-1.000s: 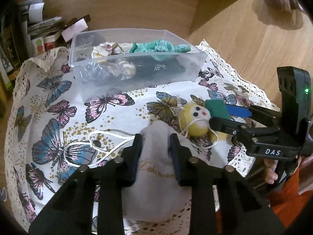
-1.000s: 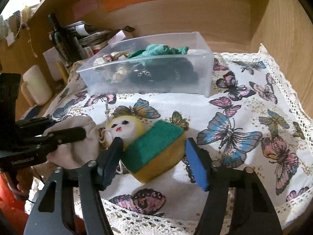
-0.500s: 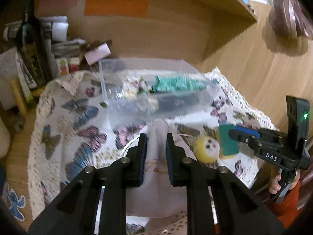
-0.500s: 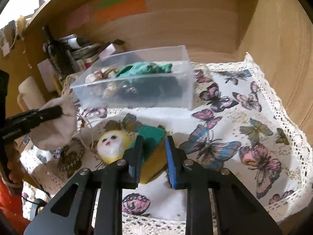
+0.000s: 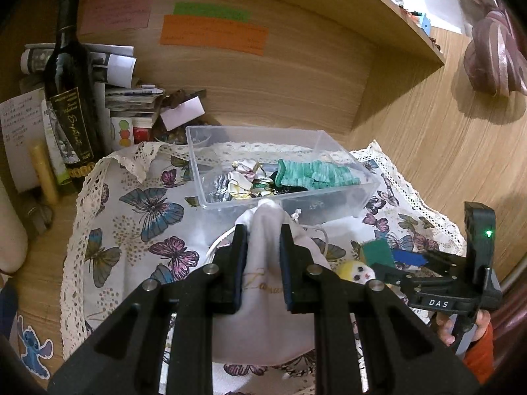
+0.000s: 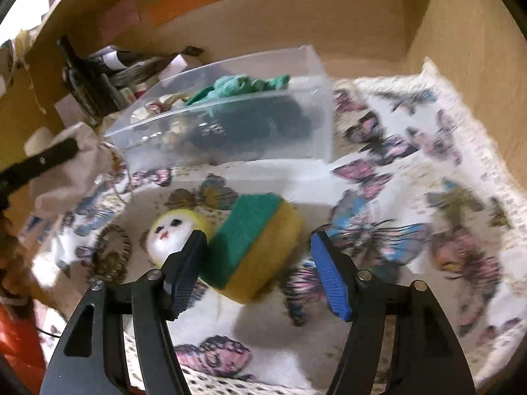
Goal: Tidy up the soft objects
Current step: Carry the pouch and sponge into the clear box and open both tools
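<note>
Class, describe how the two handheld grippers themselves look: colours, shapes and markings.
Both are black, angular plastic frames with silver rivets. The left gripper has dark pads; the right gripper has one ribbed blue pad and one dark pad. Seen from the left camera, the right one carries white "DAS" lettering and a green light. An orange sleeve shows.

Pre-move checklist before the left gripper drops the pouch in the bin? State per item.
1. Left gripper shut on the white drawstring fabric pouch: ok.
2. Pouch lifted off the butterfly-print tablecloth: ok, it hangs from the fingers in the right wrist view.
3. Pouch over the clear plastic bin: not ok, it sits short of the near wall.
4. Room in the bin beside the green knitted sock: ok, left rear part looks free.
5. Drawstring free of the bin rim: cannot tell.
6. Right gripper out of the path: ok, open around the green-and-yellow sponge.
</note>
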`<state>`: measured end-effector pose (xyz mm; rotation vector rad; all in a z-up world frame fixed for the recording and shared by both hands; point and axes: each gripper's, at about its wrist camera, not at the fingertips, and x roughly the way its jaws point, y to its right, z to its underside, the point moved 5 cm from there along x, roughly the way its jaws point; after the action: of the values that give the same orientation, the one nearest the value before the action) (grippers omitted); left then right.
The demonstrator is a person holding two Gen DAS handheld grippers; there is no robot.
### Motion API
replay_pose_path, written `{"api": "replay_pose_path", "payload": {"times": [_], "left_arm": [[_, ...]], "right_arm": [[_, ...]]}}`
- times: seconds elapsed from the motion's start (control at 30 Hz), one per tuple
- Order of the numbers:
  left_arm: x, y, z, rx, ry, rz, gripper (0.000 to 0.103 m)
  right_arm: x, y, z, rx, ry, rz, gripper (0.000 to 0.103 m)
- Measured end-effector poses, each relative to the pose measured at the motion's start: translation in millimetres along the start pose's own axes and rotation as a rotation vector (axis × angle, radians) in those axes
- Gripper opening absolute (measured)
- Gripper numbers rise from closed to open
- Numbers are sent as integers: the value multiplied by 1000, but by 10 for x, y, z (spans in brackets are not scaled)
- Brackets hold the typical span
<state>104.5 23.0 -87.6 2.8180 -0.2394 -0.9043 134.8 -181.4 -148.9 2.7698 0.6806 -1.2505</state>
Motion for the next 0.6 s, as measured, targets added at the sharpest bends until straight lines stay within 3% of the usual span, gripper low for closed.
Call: {"api": "replay_pose_path", "payload": {"times": [0.07, 0.13, 0.23, 0.43, 0.6], "left_arm": [[12, -2, 9, 1, -4, -2, 18], [23, 1, 8, -1, -6, -4, 18], [24, -15, -18, -4, 0, -7, 18], [-59, -66, -197, -9, 48, -19, 18], [-177, -61, -454, 12, 125, -42, 18]], "right_arm": [[49, 2, 1, 25, -13, -50, 61], [66, -18, -17, 14, -8, -54, 46], [56, -61, -48, 16, -2, -78, 36], [-83, -109, -202, -23, 59, -25, 35], [-320, -102, -481, -45, 163, -2, 35]]}}
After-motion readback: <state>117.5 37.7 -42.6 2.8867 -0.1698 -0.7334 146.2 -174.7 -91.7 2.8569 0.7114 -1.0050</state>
